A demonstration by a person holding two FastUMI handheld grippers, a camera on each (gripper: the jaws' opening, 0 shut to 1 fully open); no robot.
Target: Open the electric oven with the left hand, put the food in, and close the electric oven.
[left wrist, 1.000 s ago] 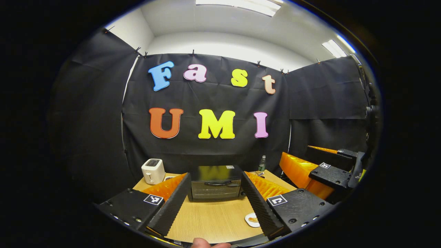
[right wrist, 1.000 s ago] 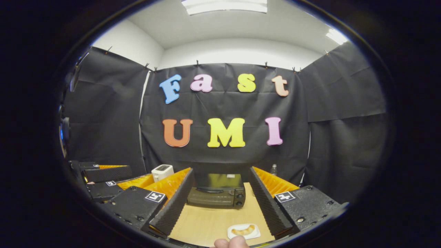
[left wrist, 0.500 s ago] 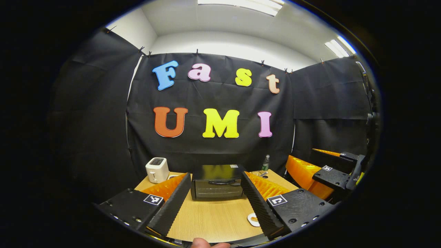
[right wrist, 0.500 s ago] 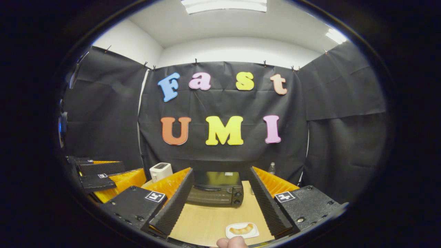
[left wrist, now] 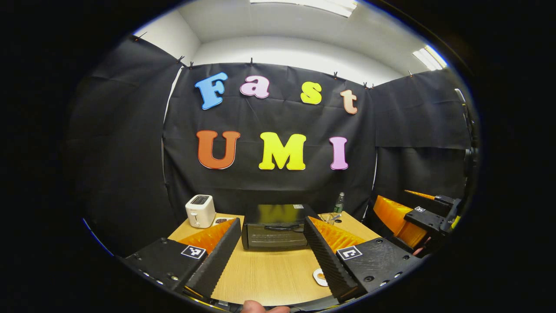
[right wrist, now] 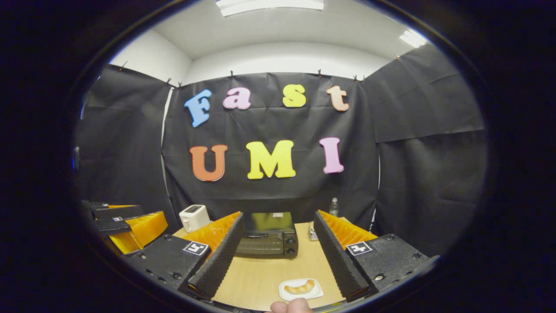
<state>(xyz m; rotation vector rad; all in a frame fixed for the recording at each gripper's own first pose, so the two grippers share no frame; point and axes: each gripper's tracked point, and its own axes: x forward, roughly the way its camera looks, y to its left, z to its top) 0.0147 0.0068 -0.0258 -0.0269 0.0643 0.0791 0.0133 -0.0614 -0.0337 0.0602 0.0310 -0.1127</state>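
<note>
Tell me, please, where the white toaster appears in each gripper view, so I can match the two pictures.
Left gripper view: the toaster stands at the table's far left corner, left of the closed oven.
Right gripper view: the toaster again stands far left, left of the oven.
Shared landmark: the oven, at the table's back in both.

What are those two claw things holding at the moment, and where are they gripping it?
Nothing. The left gripper and the right gripper both have their fingers spread wide with only bare table between them. The oven is shut, and the food lies on its plate.
</note>
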